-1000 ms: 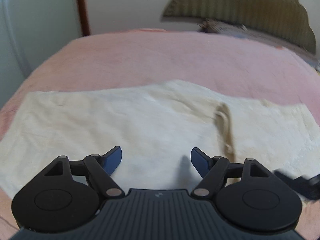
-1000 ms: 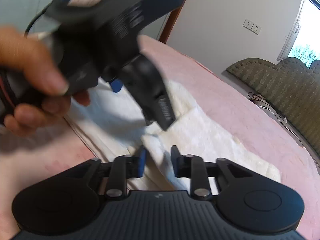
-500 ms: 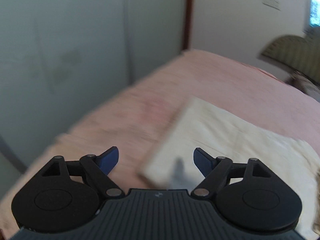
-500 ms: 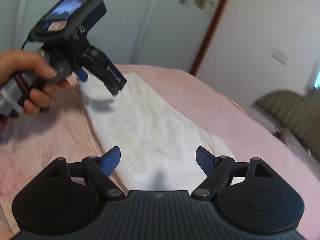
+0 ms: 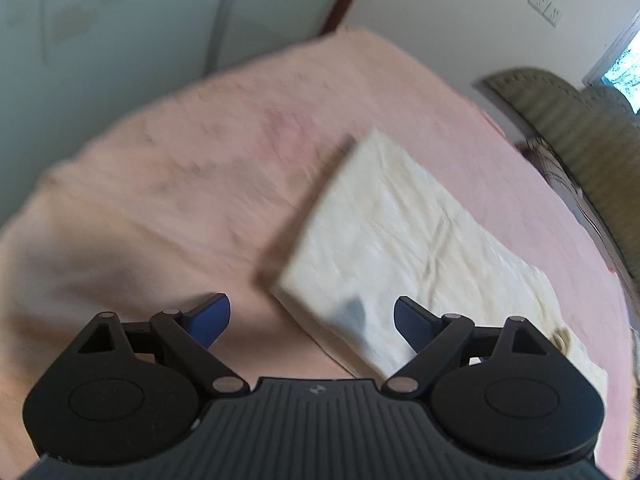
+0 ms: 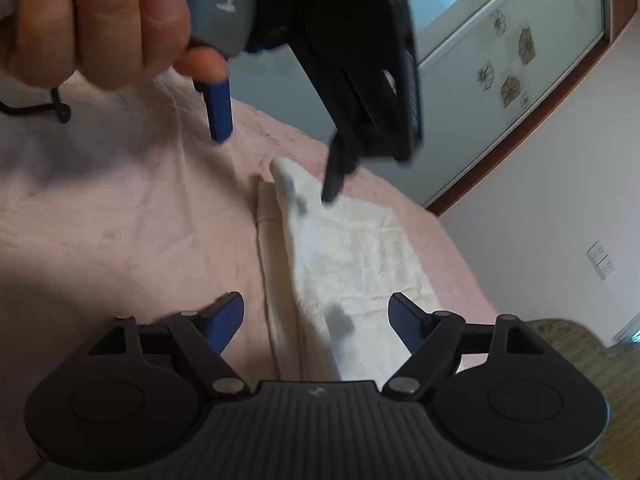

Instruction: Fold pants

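The cream pants [image 5: 404, 248] lie folded into a long strip on the pink bedspread [image 5: 192, 184], running from 6 toward 2 o'clock in the left wrist view. The left gripper [image 5: 312, 316] hangs wide above their near corner, gripping nothing. The right gripper [image 6: 316, 312] is easing closed from wide, with pants below it but nothing pinched, and the left hand [image 6: 100, 20] is at 11 o'clock.

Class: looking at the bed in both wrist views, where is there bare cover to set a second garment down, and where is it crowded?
Free: the pink bed cover between the cream pants and the wardrobe doors, and the strip toward the green headboard. Crowded: the pants' near end, where the left gripper hangs over it just ahead of the right gripper, both open and empty.
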`<state>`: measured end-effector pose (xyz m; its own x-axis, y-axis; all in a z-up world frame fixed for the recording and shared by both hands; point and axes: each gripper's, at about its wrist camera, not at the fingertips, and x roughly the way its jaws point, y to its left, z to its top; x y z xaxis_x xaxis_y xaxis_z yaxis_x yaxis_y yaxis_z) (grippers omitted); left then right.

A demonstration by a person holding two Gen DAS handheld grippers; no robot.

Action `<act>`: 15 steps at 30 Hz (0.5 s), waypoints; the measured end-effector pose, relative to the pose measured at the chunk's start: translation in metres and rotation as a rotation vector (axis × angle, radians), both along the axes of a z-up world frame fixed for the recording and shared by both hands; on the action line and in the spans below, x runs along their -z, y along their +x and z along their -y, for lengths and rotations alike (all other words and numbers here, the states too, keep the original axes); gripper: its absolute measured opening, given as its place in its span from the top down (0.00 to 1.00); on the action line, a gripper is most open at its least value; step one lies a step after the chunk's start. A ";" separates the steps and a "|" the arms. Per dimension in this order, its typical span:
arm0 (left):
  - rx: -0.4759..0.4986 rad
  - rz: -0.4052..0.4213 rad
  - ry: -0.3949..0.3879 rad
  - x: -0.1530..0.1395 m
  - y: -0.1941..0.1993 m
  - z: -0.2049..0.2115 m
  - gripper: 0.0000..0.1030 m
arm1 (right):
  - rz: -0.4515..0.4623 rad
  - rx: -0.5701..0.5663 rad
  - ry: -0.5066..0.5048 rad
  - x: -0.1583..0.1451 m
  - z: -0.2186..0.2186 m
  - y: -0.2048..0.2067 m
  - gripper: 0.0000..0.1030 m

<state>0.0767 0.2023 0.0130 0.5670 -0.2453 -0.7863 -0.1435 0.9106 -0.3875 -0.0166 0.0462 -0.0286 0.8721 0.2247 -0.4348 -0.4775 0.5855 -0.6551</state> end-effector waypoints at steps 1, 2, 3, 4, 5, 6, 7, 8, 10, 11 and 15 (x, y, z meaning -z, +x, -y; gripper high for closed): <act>0.004 -0.016 -0.028 0.004 0.002 0.001 0.11 | -0.015 -0.003 0.012 -0.001 -0.002 0.004 0.28; 0.008 -0.021 -0.057 0.008 0.003 0.001 0.11 | -0.047 -0.008 0.034 -0.003 -0.001 0.008 0.54; 0.005 -0.024 -0.076 0.012 0.004 0.001 0.09 | -0.095 -0.005 0.073 -0.007 0.002 0.012 0.68; -0.005 -0.022 -0.089 0.012 0.004 0.001 0.08 | -0.140 0.000 0.127 -0.011 0.006 0.016 0.75; -0.017 -0.012 -0.110 0.015 0.004 0.000 0.06 | -0.166 0.008 0.175 -0.014 0.011 0.020 0.80; -0.024 -0.002 -0.135 0.017 0.006 -0.001 0.05 | -0.192 0.012 0.223 -0.018 0.017 0.022 0.82; -0.030 0.000 -0.160 0.019 0.009 -0.001 0.05 | -0.224 0.021 0.290 -0.024 0.024 0.025 0.83; -0.034 -0.001 -0.188 0.020 0.014 -0.001 0.05 | -0.266 0.037 0.378 -0.033 0.035 0.031 0.84; -0.034 0.017 -0.249 0.024 0.027 0.002 0.05 | -0.339 0.048 0.545 -0.049 0.057 0.038 0.84; -0.042 0.020 -0.270 0.025 0.032 0.004 0.05 | -0.362 0.051 0.609 -0.056 0.067 0.041 0.84; -0.048 0.032 -0.262 0.027 0.050 0.014 0.07 | -0.570 -0.058 0.798 -0.078 0.103 0.052 0.83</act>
<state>0.1262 0.1888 -0.0137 0.6064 -0.4108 -0.6808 -0.1676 0.7710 -0.6144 0.0349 -0.0573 0.0498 0.5568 0.6716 -0.4888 -0.6415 0.7215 0.2606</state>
